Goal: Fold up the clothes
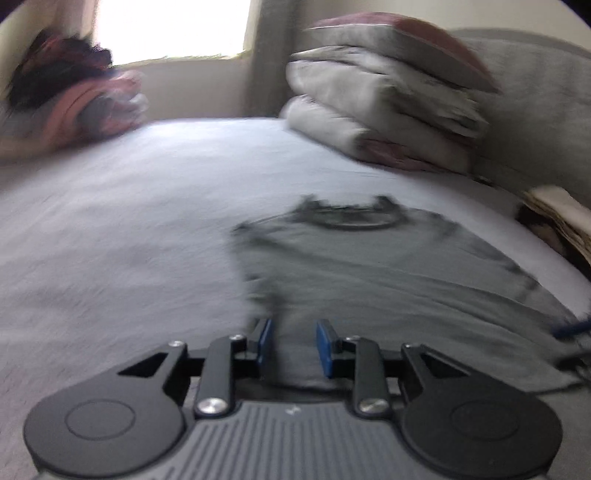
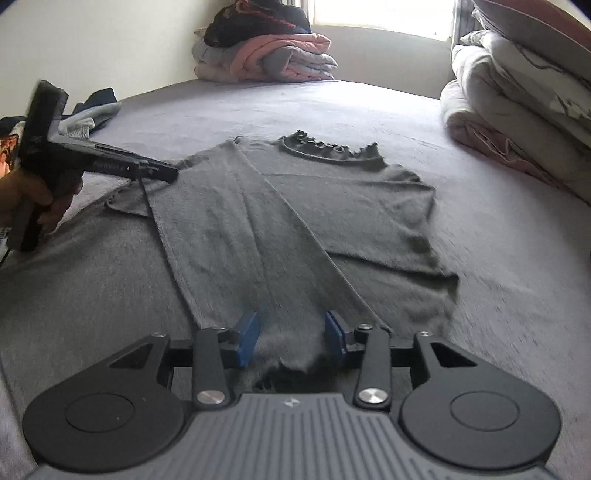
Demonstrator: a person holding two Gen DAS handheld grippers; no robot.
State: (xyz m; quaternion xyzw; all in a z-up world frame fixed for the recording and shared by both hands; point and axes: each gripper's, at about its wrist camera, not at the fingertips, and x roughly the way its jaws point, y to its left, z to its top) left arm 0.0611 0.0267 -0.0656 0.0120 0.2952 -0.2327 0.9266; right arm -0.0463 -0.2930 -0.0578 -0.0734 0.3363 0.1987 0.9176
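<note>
- Your right gripper [image 2: 291,338] is sitting low at 6 o'clock in its own view, its blue pads [image 2: 246,338] parted to a middling gap with the shirt [image 2: 295,206] hem bunching between them; you cannot tell whether the pads are pinching the cloth.
- Your left gripper [image 1: 293,347] is showing a narrower gap, grey cloth lying between its pads; that view is blurring, so the grip is unclear there too.
- The shirt is lying flat on the bed [image 2: 369,107], one side folded over toward the middle, its frilled collar at 12 o'clock.
- At 9 o'clock in the right view, your left hand [image 2: 26,199] is gripping its tool's handle, the tip over the shirt's shoulder.
- At 12 o'clock far back, a clothes pile [image 2: 266,55] is sitting under the window [image 2: 380,14]; at 2 o'clock, bedding [image 2: 517,110] is stacking up.
</note>
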